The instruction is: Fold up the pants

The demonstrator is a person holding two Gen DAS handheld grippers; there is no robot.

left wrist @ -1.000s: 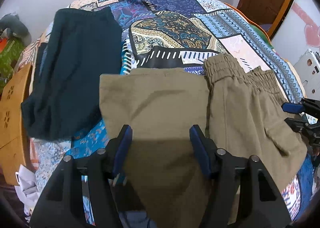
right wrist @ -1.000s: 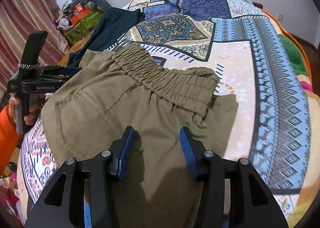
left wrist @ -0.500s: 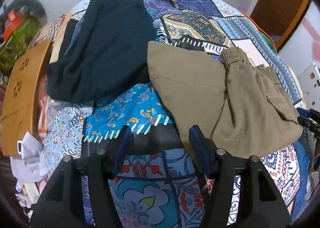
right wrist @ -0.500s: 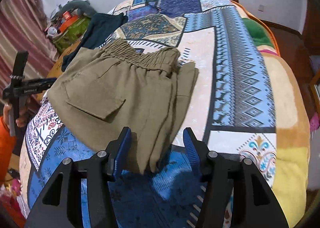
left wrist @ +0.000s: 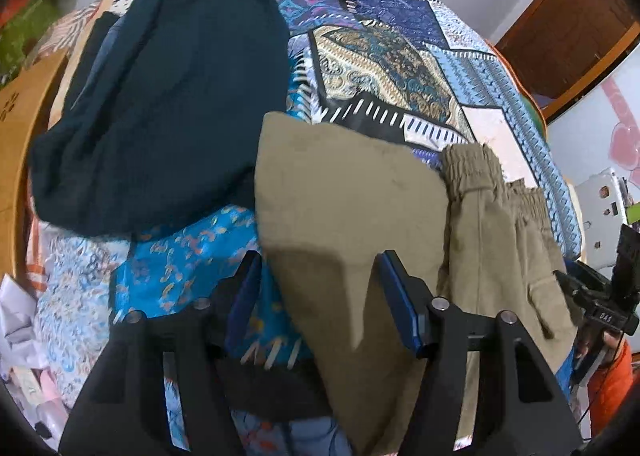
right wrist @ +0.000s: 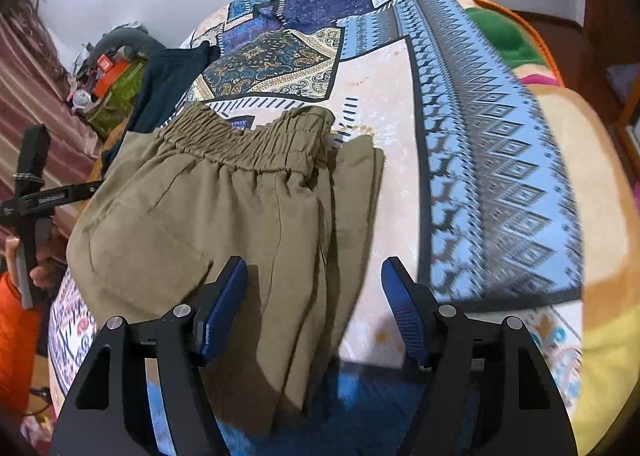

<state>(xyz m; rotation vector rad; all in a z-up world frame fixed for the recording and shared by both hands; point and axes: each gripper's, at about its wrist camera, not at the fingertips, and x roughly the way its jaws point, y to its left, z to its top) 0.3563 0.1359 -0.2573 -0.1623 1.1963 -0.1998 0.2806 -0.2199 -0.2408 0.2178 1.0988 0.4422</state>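
Olive-khaki pants [left wrist: 352, 200] lie folded on the patterned bedspread [left wrist: 400, 68], the elastic waistband [right wrist: 248, 140] toward the far side. My left gripper [left wrist: 316, 296] is open and empty, hovering over the near left edge of the folded leg part. My right gripper [right wrist: 314, 296] is open and empty, hovering over the near right edge of the pants [right wrist: 208, 224], where the layered fold edges show. The right gripper also shows at the right edge of the left wrist view [left wrist: 600, 296]; the left gripper shows at the left edge of the right wrist view [right wrist: 36, 200].
A dark teal garment [left wrist: 160, 88] lies on the bed to the left of the pants, its edge touching them. A wooden board [left wrist: 16, 144] and clutter stand at the bed's left side. A brown door [left wrist: 568, 28] is at the far right.
Both grippers had drawn back from the pants half a second ago. Now both have moved forward over the pants' near edge. Both stayed open throughout.
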